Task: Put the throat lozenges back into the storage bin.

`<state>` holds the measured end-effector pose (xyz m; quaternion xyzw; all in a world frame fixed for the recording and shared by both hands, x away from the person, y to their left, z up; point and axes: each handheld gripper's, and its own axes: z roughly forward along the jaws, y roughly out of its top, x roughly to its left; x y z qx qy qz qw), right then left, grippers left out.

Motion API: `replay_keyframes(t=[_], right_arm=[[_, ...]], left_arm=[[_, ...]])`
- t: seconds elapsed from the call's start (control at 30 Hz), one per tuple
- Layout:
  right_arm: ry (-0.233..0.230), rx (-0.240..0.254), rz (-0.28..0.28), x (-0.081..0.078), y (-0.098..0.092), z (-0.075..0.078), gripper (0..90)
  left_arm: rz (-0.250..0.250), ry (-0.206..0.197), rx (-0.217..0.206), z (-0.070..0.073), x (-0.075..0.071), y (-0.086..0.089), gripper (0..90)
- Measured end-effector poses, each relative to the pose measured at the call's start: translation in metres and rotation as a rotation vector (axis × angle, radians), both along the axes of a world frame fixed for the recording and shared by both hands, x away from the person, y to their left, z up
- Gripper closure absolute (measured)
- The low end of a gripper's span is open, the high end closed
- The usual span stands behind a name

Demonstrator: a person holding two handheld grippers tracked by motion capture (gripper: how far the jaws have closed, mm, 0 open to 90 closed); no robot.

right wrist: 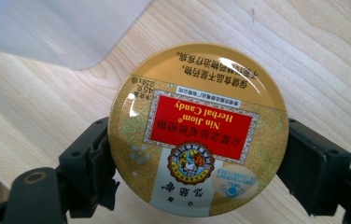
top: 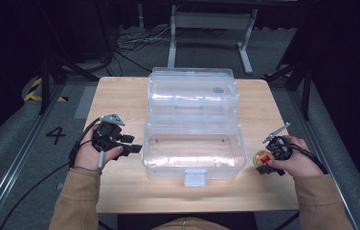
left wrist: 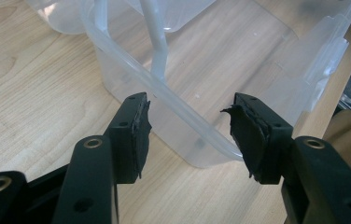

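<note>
High view: a clear plastic box (top: 193, 152) stands open at the centre of the wooden table (top: 120, 96), its lid (top: 193, 91) tipped back at 12 o'clock and a latch tab at 6 o'clock on the front wall. The right gripper (top: 266, 160), at 3 o'clock of the box and just beside its right wall, grasps a round gold candy tin (top: 263, 158) with a red label; the tin sits low over the bare table, outside the box. Right gripper view: the jaws press the tin (right wrist: 198, 128) at its 3 and 9 o'clock edges, label facing up; a corner of the box (right wrist: 57, 28) lies at 11 o'clock. The left gripper (top: 132, 146), at 9 o'clock of the box, has released jaws holding nothing. Left gripper view: the spread jaws of the left gripper (left wrist: 190, 130) face the box's near corner (left wrist: 201, 144), whose wall stands between them and the box's interior. Cables and a metal frame (top: 211, 28) lie on the floor at 12 o'clock beyond the table.
</note>
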<state>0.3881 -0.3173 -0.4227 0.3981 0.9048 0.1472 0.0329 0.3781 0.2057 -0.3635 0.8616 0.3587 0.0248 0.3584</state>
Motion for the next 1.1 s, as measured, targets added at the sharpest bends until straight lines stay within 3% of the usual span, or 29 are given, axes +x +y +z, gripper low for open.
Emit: replay_keyframes(t=[0.33,0.73,1.1], right_arm=[[-0.052,0.04,0.004,-0.004,0.001,0.016,20.2],[-0.082,0.097,0.007,-0.007,0.005,0.034,20.2],[-0.13,0.109,0.047,-0.009,0.017,0.047,20.2]], left_arm=[[0.0,0.0,0.003,0.0,-0.001,0.0,47.7],[0.006,0.0,0.007,-0.001,-0.002,0.003,47.6],[0.023,0.004,0.008,-0.002,-0.007,0.007,47.6]])
